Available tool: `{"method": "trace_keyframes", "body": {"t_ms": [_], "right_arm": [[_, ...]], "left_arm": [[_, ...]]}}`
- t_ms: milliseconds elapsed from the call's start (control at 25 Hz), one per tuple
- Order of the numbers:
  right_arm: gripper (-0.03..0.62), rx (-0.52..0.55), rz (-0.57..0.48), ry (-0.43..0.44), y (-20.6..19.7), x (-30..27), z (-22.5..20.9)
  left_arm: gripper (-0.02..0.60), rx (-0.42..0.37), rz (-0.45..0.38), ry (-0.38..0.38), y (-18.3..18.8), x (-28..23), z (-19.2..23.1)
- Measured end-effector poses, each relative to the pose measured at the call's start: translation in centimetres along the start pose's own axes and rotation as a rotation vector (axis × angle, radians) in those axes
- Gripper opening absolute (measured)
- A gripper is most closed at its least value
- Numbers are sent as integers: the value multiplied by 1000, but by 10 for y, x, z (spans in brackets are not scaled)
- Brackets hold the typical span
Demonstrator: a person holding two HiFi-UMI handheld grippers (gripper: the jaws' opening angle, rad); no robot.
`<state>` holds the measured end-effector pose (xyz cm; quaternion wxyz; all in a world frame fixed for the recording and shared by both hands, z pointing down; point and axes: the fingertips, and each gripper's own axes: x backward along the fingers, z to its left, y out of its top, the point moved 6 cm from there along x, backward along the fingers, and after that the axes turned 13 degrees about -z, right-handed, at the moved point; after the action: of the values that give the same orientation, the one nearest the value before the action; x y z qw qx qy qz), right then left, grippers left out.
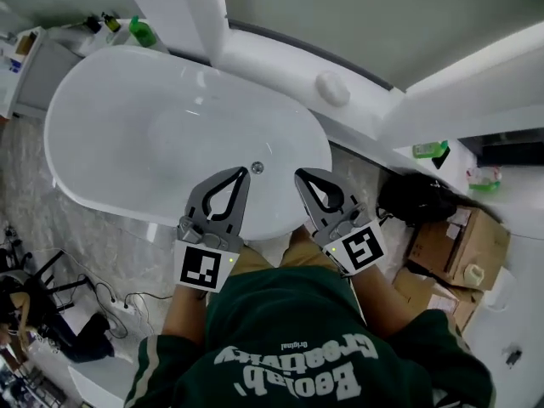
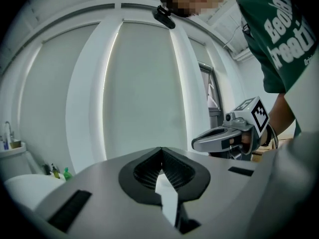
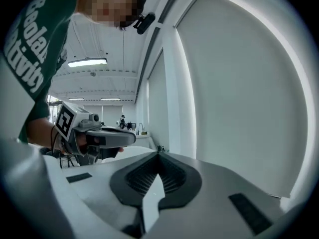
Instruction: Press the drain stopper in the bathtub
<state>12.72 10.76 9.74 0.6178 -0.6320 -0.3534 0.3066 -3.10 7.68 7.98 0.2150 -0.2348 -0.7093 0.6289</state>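
In the head view, a white oval bathtub (image 1: 110, 126) lies below me, with the small round metal drain stopper (image 1: 257, 167) on its near right side. My left gripper (image 1: 242, 174) hovers just left of the stopper, tips closed, holding nothing. A short way right of the stopper, over the tub's rim, my right gripper (image 1: 302, 175) is also shut and empty. Both gripper views point up at the window wall, so the stopper does not show there. The left gripper (image 2: 160, 149) sees the right gripper (image 2: 227, 136) beside it, and the right gripper (image 3: 159, 154) sees the left gripper (image 3: 99, 136).
A green bottle (image 1: 142, 32) and small bottles stand on the ledge beyond the tub's far end. A white soap-like lump (image 1: 332, 88) rests on the window ledge. A black bag (image 1: 416, 198) and cardboard boxes (image 1: 463, 245) sit at the right, cables (image 1: 110, 300) on the floor at left.
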Motion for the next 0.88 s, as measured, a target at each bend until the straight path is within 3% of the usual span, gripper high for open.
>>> {"method": "trace_keyframes", "body": {"t_ms": [160, 280, 520, 880], "right_arm": [[11, -20, 51, 102, -29, -9, -32], [11, -24, 59, 153, -48, -23, -38], [11, -95, 85, 126, -91, -43, -20], [11, -126, 193, 117, -197, -59, -4]], "left_arm": [[9, 11, 72, 94, -25, -20, -2], [9, 13, 97, 121, -42, -26, 4], [9, 34, 129, 88, -87, -16, 17], [9, 90, 177, 87, -183, 3, 28]]}}
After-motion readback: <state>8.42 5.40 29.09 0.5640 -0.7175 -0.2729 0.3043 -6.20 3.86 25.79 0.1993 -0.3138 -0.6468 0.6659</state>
